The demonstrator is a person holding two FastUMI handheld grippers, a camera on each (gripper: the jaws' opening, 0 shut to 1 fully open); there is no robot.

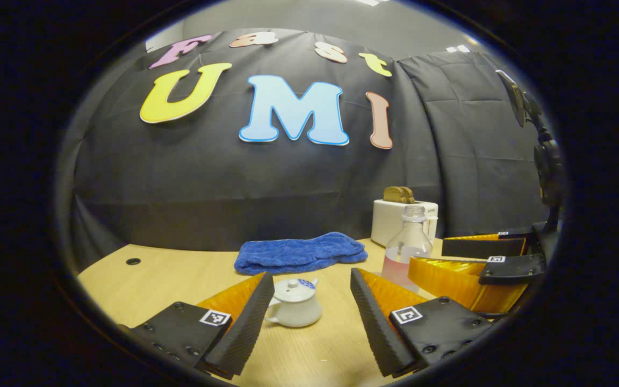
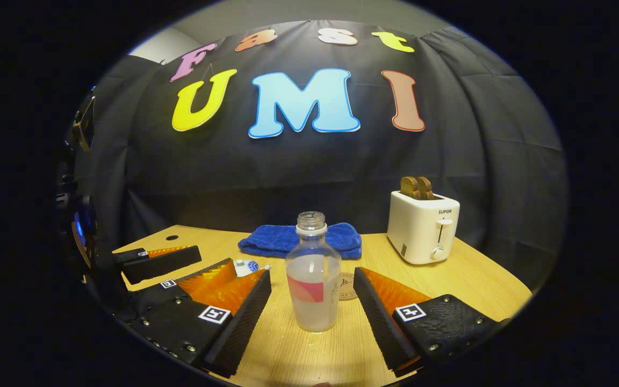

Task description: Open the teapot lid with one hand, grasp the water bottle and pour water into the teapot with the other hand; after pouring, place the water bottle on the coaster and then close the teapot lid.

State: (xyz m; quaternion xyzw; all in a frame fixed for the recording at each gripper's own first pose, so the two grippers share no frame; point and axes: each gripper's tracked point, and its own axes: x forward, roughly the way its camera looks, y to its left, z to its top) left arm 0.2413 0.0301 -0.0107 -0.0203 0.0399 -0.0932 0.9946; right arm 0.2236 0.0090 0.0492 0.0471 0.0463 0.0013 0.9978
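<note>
Two hand-held grippers sit low over the pale wooden table, each lined up on its own target, which suits a job split between hands. Nearest in the left gripper view, the left gripper is spread wide and grasps nothing; the small white ceramic teapot stands on the table between its fingers, apart from both, its blue-patterned lid on. That framing looks like an approach to lift the lid. In the right gripper view the right gripper is likewise released, with the clear uncapped plastic water bottle upright between its fingers, untouched by either. The bottle holds some water, and being uncapped it is ready to pour once gripped. Just behind the bottle lies the round brown coaster, close by, presumably so the bottle can be set down with little travel. Farther back a folded blue towel rests on the table, handy for spills, I judge. To its right stands a white toaster with brown slices poking up, apart from the work. No step of the task looks done yet.
</note>
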